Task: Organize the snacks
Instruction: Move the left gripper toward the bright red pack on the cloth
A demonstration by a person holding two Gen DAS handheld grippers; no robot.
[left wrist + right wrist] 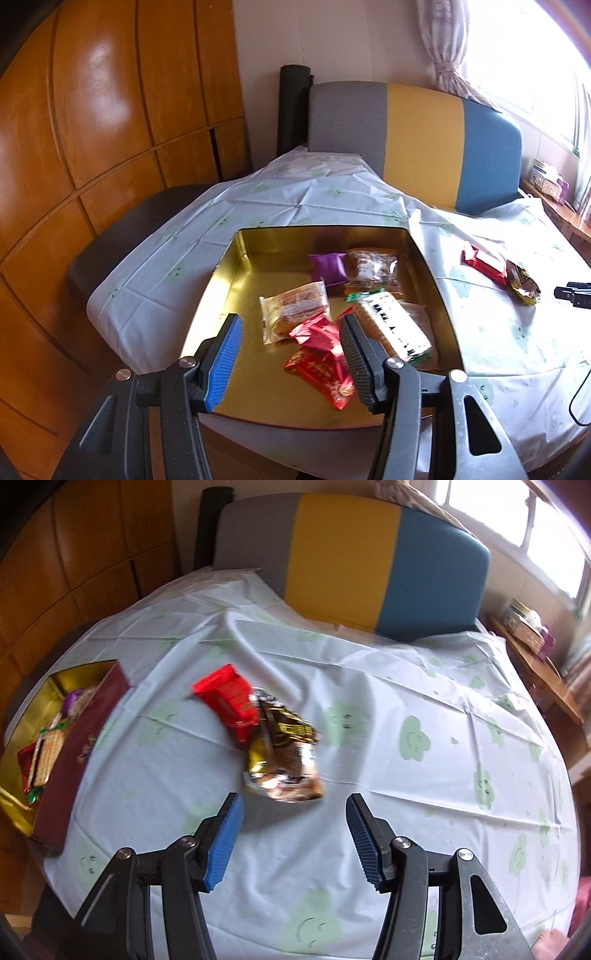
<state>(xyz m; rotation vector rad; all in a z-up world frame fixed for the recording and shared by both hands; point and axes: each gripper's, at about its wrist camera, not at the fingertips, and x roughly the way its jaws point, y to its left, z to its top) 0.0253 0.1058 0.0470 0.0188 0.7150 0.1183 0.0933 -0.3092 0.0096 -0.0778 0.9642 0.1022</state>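
A gold-lined tin box [236,280] with dark red outer walls [79,738] sits on the table's left side. It holds several wrapped snacks: a purple packet [328,267], clear-wrapped biscuits [295,308], a cracker pack [395,326] and red packets [321,363]. My left gripper [290,325] is open and empty, hovering over the box above the red packets. On the cloth lie a red packet [229,698] and a gold-brown packet [286,760]. My right gripper [293,808] is open and empty, just in front of the gold-brown packet.
A white tablecloth with green cloud faces [406,738] covers the round table. A grey, yellow and blue chair back [351,557] stands behind it. Wooden cabinets [92,129] are at the left. A shelf with boxes [532,631] is under the window at the right.
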